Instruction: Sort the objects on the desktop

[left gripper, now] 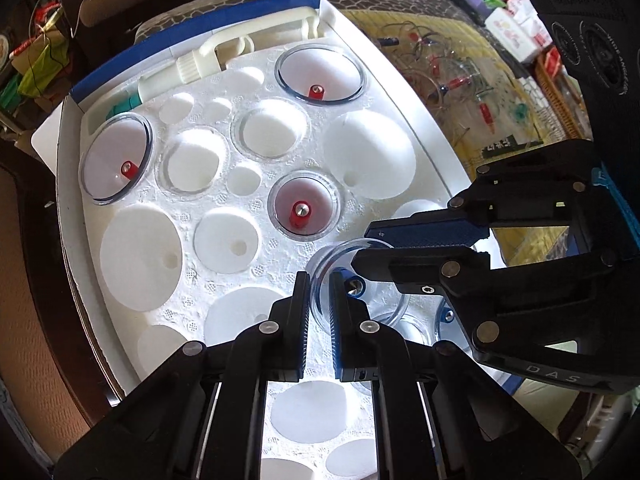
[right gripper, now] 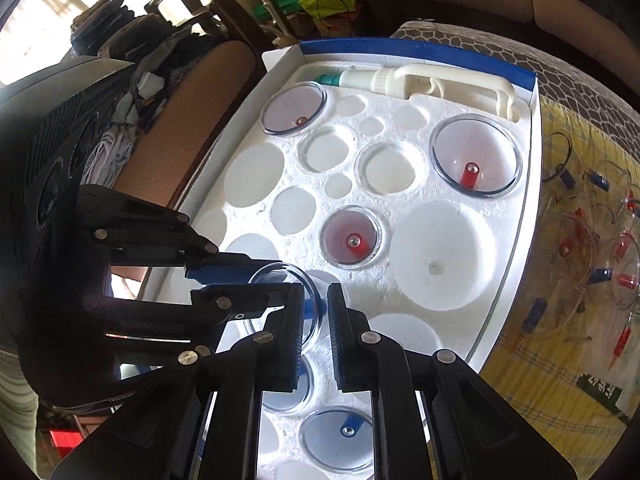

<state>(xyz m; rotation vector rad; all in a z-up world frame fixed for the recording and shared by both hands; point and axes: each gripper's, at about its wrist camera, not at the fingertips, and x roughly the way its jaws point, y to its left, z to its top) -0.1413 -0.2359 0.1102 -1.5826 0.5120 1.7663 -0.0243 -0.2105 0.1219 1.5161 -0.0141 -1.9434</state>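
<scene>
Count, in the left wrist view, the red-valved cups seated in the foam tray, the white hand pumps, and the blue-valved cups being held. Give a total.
Red-valved cups seated in the tray: 3
White hand pump: 1
Blue-valved cup, held: 1
Total: 5

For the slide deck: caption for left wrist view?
Both tongs hold a clear blue-valved cup over the foam tray.

Seated in white foam tray (right gripper: 408, 280): three clear red-valved cups (right gripper: 475, 156). One cream plastic hand pump (right gripper: 432, 80). Two black grippers (right gripper: 314, 336).
</scene>
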